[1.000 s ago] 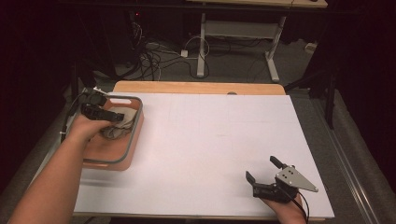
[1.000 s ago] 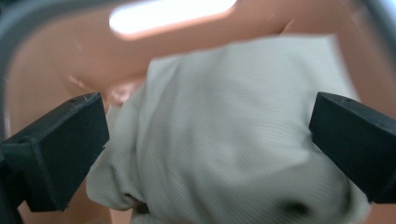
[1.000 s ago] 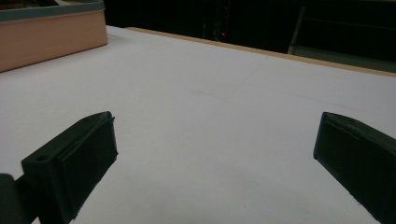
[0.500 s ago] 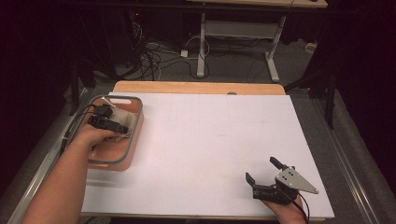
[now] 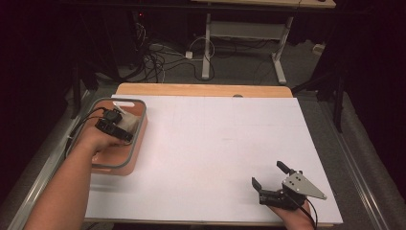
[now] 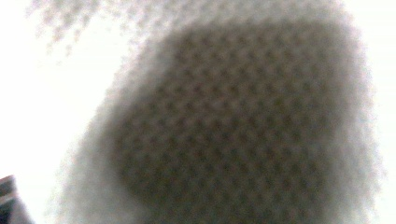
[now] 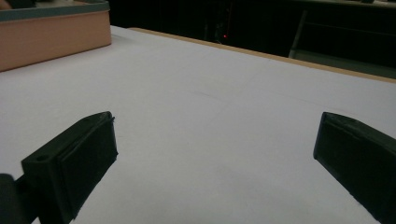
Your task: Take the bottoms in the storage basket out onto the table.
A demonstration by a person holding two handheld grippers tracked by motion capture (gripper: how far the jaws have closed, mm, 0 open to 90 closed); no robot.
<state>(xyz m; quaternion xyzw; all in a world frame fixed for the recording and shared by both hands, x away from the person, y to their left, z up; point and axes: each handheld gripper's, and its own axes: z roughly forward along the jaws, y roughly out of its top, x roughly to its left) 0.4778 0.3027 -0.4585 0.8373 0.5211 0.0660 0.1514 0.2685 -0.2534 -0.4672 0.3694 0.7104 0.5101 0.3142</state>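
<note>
An orange bin [image 5: 138,140] with a grey rim stands at the table's left edge. My left gripper [image 5: 116,126] reaches down into it, right against a pale cloth-like thing [image 5: 128,120]. In the left gripper view a blurred, knit-textured fabric [image 6: 233,121] sits very close to the lens and hides the jaws, so I cannot see whether they hold it. My right gripper [image 5: 268,174] rests near the table's front right, open with nothing between its jaws [image 7: 215,154].
White paper [image 5: 215,143] covers the tabletop, with a wooden strip [image 5: 201,90] along the far edge. The orange bin [image 7: 56,32] shows far off in the right gripper view. Cables and desk legs [image 5: 206,48] lie on the floor behind the table.
My left hand has moved nearer and lower inside the bin, closing in on the cloth. The right gripper has stayed where it was.
</note>
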